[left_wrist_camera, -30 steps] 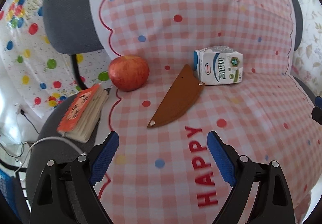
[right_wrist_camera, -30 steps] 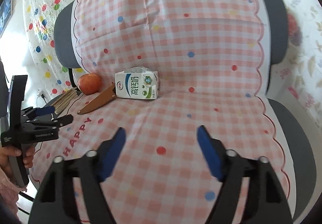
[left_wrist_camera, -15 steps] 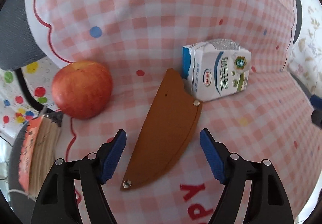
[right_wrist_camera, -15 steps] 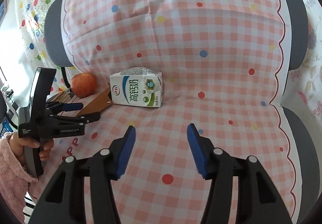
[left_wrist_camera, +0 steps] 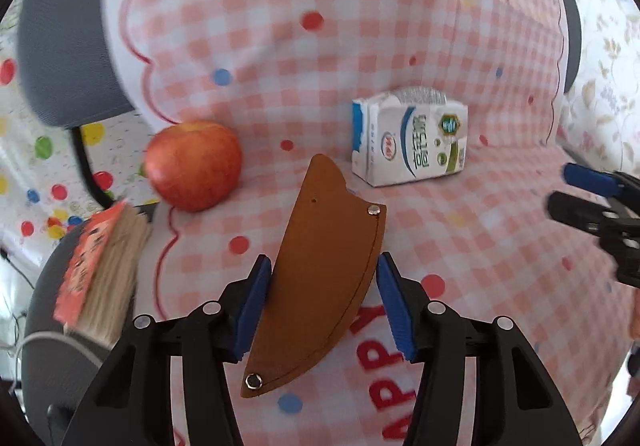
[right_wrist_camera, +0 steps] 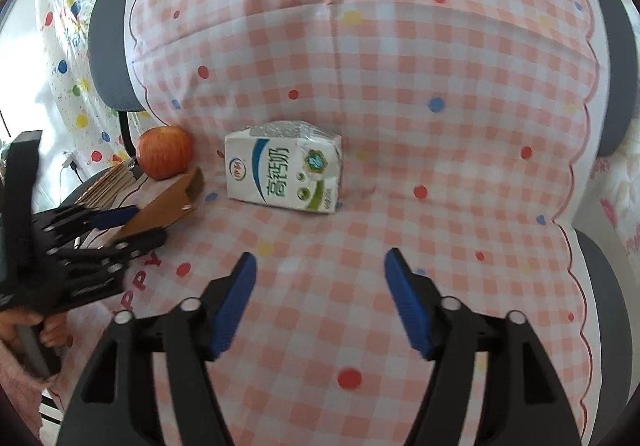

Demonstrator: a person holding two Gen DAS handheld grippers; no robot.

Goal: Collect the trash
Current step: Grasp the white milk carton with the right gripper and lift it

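We are closing the left gripper (left_wrist_camera: 322, 300) jaws around the stiff, light brown leather sheath (left_wrist_camera: 324, 278) at mid-width; right gripper (right_wrist_camera: 320, 302) jaws are opening, empty, facing the crushable milk carton (right_wrist_camera: 282, 171).

milk carton (right_wrist_camera: 283, 173): large blue Chinese characters 高钙奶 on its white front, with a small red round brand logo at the left (logo lettering too small to read) | checked cloth (left_wrist_camera: 400, 366): red capitals "APP" showing, and "PPY" in the right wrist view | orange book (left_wrist_camera: 86, 266): cover print blurred
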